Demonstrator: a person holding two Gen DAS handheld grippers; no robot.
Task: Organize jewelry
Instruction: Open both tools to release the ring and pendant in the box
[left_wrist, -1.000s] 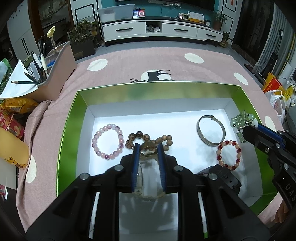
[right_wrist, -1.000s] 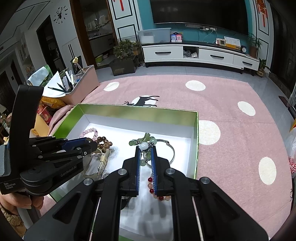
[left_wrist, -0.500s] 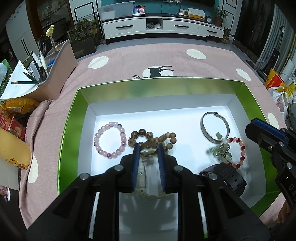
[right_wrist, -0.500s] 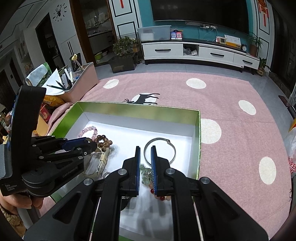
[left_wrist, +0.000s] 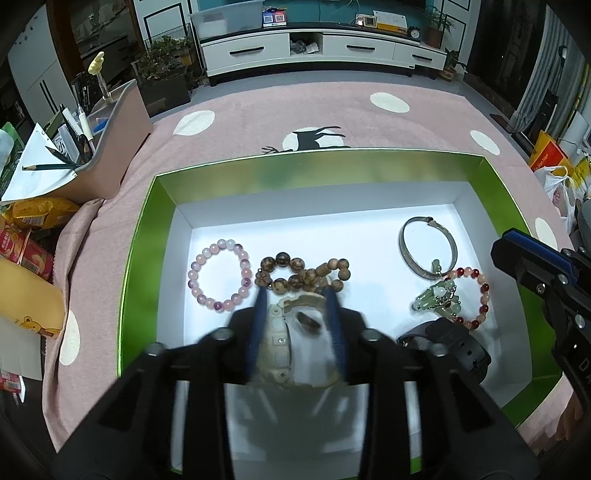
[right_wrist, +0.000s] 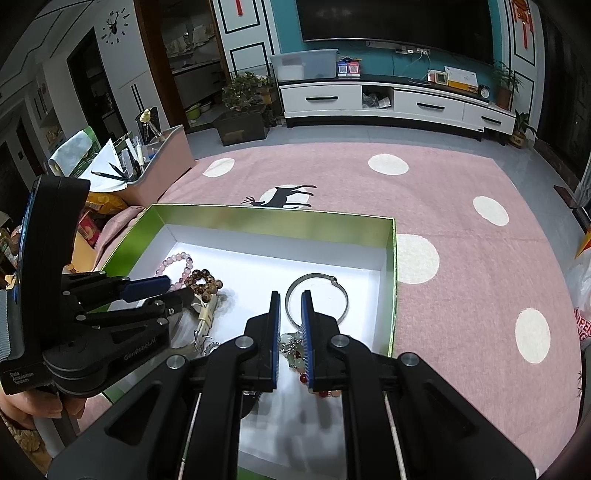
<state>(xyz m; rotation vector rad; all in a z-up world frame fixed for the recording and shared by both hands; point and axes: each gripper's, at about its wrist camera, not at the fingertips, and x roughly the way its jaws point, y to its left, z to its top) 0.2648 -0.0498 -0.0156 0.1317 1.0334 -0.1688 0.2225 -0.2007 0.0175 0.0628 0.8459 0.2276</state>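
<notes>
Inside the green box (left_wrist: 147, 236), my left gripper (left_wrist: 295, 295) straddles the cream watch (left_wrist: 277, 347), jaws spread, gripping nothing. I'd pinch its stiff strap. My right gripper (right_wrist: 291, 299) hovers narrowly parted, empty, above the light, loose jade charm (left_wrist: 437, 295).

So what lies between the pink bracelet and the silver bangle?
The brown wooden bead bracelet lies between the pink bracelet and the silver bangle, then bare white box floor. The left wrist view shows it.
</notes>
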